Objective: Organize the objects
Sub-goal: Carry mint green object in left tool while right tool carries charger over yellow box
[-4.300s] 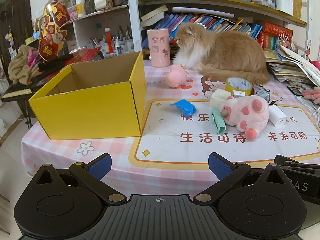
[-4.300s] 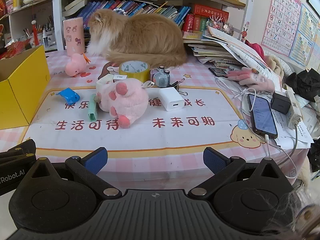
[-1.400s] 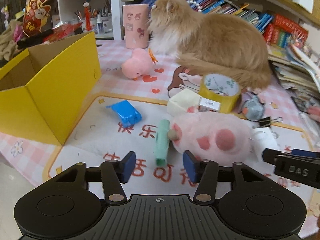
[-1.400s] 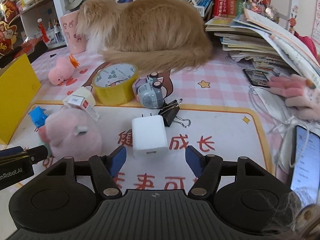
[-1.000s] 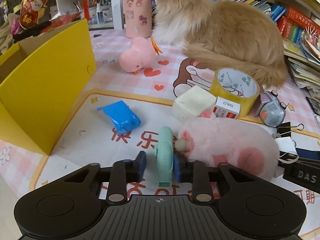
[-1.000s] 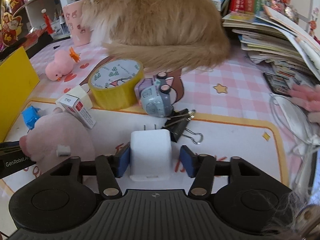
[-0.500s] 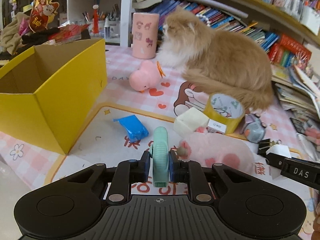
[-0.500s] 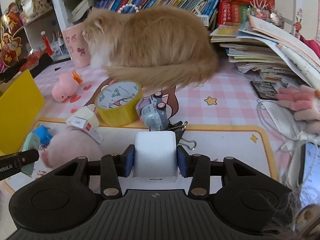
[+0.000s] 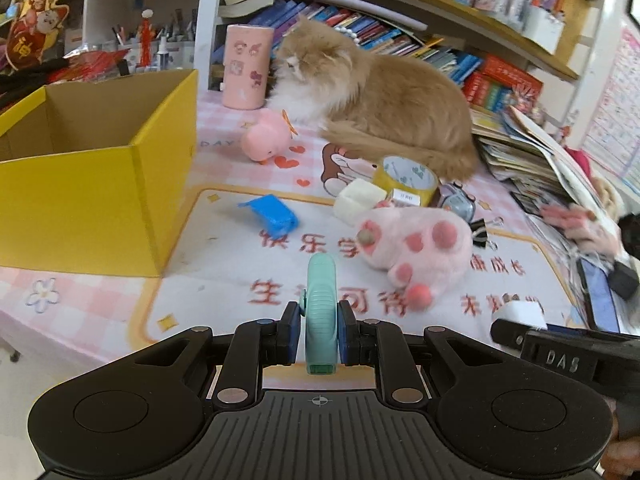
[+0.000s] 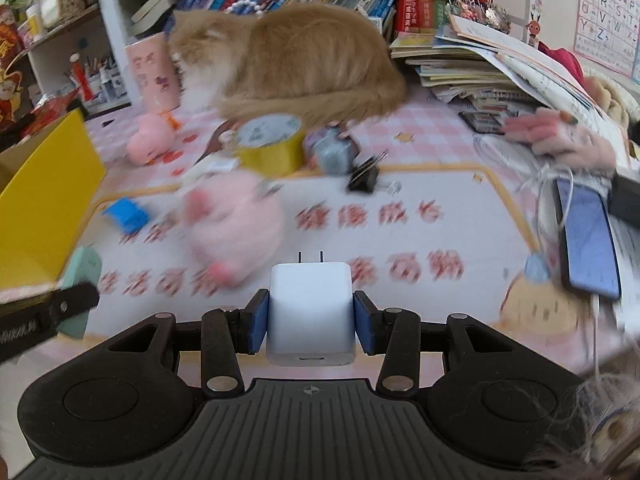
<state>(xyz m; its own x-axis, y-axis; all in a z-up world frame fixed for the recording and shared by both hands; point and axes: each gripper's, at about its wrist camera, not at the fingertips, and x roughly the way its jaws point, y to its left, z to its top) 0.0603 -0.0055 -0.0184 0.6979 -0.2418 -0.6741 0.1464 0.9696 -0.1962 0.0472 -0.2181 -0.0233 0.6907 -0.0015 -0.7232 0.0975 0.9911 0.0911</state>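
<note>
Even, soft daylight in both views; no hard shadows. Fisheye bending curves the shelves [image 9: 420, 20] and darkens the corners. Left view mostly sharp, slightly soft at the right edge. Right view motion-blurred across the mat [image 10: 400, 240]; the charger [image 10: 310, 312] stays crisp.

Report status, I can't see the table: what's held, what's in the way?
Left hand-held gripper shut on green tool. Right on white charger. Cat behind.
</note>
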